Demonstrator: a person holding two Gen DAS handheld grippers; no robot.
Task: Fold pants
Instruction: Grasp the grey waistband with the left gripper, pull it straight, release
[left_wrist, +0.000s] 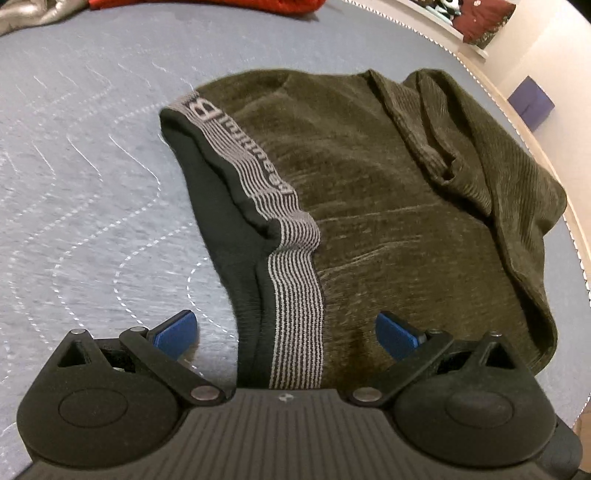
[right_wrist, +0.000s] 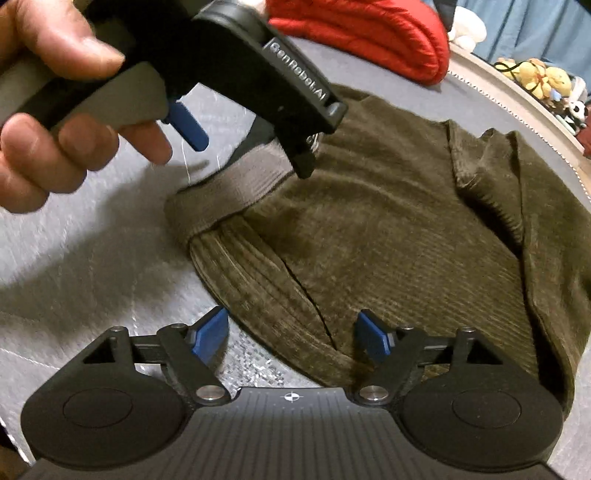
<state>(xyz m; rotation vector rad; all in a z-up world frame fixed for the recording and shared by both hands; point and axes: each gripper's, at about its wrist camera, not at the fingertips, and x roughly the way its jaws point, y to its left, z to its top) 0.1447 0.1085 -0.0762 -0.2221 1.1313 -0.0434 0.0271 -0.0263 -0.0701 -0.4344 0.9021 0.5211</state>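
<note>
Olive corduroy pants (left_wrist: 388, 206) lie folded on a grey-blue quilted cover (left_wrist: 81, 184). Their striped waistband (left_wrist: 295, 314), with the dark lining showing, runs toward me. My left gripper (left_wrist: 286, 334) is open just above it, and the band lies between the blue pads (left_wrist: 173, 334) untouched. In the right wrist view the pants (right_wrist: 388, 236) show a side seam and pocket slit. My right gripper (right_wrist: 291, 334) is open over their near edge, with the cloth loose between its pads (right_wrist: 373, 336). A person's hand (right_wrist: 44, 147) holds the other tool over the waistband (right_wrist: 229, 192).
A red padded garment (right_wrist: 369, 37) lies beyond the pants, and a silvery cloth (left_wrist: 29, 18) sits at the far left. The cover's piped edge (left_wrist: 517, 122) curves close along the pants' right side. Plush toys (right_wrist: 535, 77) and a purple box (left_wrist: 532, 103) sit past that edge.
</note>
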